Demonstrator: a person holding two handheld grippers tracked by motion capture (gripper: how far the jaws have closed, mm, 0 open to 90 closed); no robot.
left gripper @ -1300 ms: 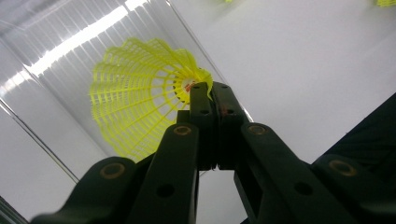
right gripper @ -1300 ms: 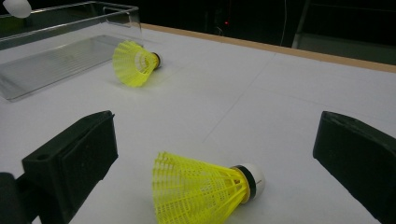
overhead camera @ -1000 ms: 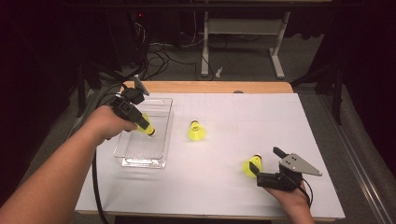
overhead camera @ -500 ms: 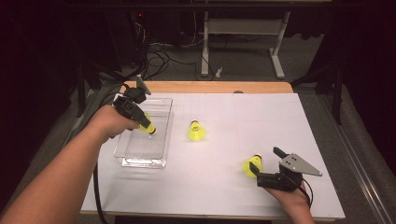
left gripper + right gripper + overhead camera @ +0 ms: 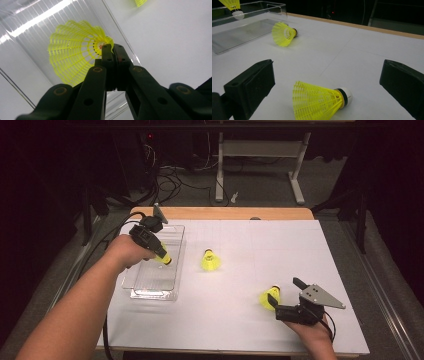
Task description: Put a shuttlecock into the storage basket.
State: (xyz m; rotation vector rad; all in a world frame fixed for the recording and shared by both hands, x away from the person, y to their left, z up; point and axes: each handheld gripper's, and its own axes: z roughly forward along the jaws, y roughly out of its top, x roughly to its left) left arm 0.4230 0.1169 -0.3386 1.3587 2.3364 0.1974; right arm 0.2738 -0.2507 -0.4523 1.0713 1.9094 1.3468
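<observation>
Over the clear tray [image 5: 152,287] at 9 o'clock, my left tongs [image 5: 166,260] clench one shuttlecock [image 5: 72,50]; none deposited. My released right tongs [image 5: 285,296] straddle another [image 5: 319,101]; a third [image 5: 210,260] waits at center of the tabletop [image 5: 250,330].

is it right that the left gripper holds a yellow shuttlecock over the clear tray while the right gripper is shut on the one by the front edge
Not quite. The right gripper is open: in the right gripper view its jaws stand wide apart on either side of the shuttlecock on the table, not touching it. The rest holds: the left gripper pinches a yellow shuttlecock over the clear tray.
</observation>
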